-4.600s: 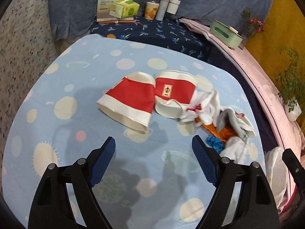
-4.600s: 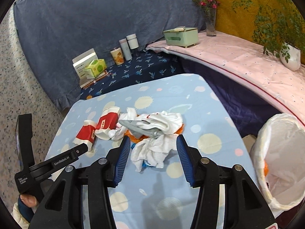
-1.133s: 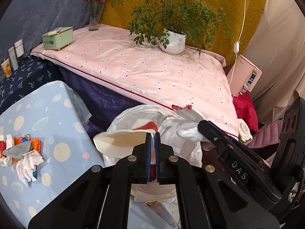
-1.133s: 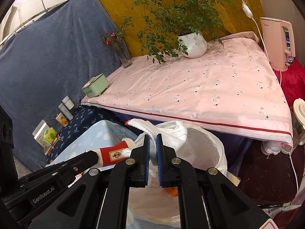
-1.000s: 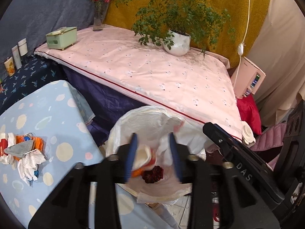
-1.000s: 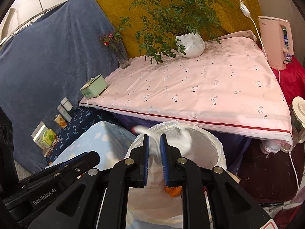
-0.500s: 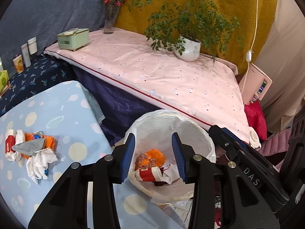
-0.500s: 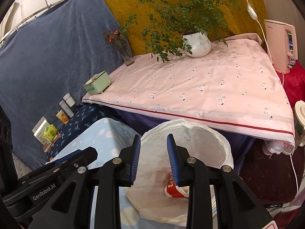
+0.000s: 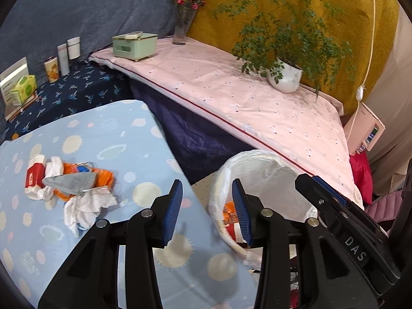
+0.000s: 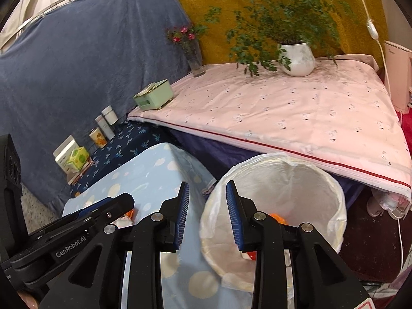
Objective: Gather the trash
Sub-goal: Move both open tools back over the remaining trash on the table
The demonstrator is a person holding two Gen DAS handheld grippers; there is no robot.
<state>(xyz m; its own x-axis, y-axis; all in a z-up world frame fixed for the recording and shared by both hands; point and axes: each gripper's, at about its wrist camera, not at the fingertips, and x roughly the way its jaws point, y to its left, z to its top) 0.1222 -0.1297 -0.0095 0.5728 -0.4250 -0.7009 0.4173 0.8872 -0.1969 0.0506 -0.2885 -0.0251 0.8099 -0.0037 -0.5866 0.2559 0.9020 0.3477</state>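
Observation:
My left gripper (image 9: 207, 206) stands open and empty over the right edge of the blue spotted table (image 9: 116, 134). On that table to the left lies a trash pile: a red paper cup (image 9: 34, 177), a grey mask (image 9: 72, 180), an orange wrapper (image 9: 104, 176) and white tissues (image 9: 85, 207). The white-lined trash bin (image 9: 265, 164) stands right of the table, holding a red-and-white cup (image 9: 233, 231) and orange scraps. My right gripper (image 10: 207, 211) is open with nothing between its fingers, at the bin's (image 10: 296, 180) left rim. The left gripper's finger (image 10: 103, 211) shows at lower left.
A pink-covered bench (image 9: 244, 97) behind the bin carries a potted plant (image 9: 284, 77), a green box (image 9: 135, 45) and a flower vase (image 9: 182, 25). Cans and boxes (image 9: 55, 64) stand on a dark blue table at the back left. A pink appliance (image 9: 365, 134) stands at the right.
Both grippers opened and let the cup and the white tissue fall into the bin. Both have since swung left, bringing the blue table and its trash pile further into view.

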